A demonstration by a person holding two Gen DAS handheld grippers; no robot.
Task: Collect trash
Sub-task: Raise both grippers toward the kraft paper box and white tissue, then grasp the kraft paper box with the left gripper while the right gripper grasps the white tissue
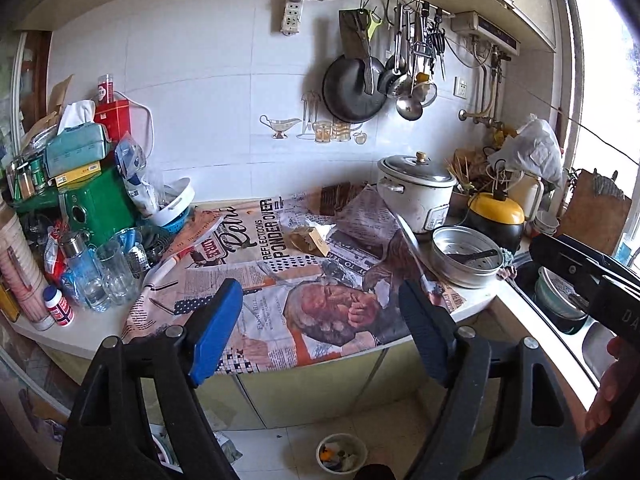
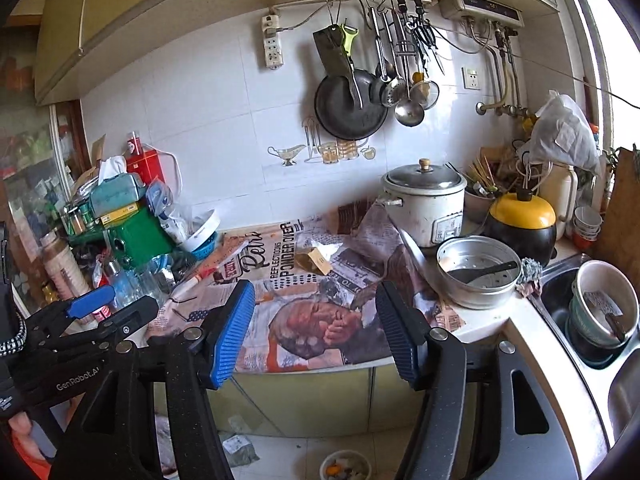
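A crumpled brown paper wrapper point(image 1: 309, 240) lies on the newspaper-print cloth point(image 1: 280, 288) on the kitchen counter; it also shows in the right wrist view point(image 2: 314, 261). A small white bin point(image 1: 341, 453) with scraps stands on the floor below the counter, also in the right wrist view point(image 2: 345, 467). My left gripper point(image 1: 324, 328) is open and empty, held in front of the counter edge. My right gripper point(image 2: 316, 328) is open and empty, beside the left one, which shows at the left of the right wrist view point(image 2: 100, 312).
A white rice cooker point(image 1: 416, 192), a metal steamer pot point(image 1: 466, 256) and a yellow-lidded pot point(image 1: 496, 212) stand at the right. Glasses point(image 1: 114, 272), bottles and a green box point(image 1: 96, 204) crowd the left. A sink point(image 2: 592, 320) with bowls lies far right.
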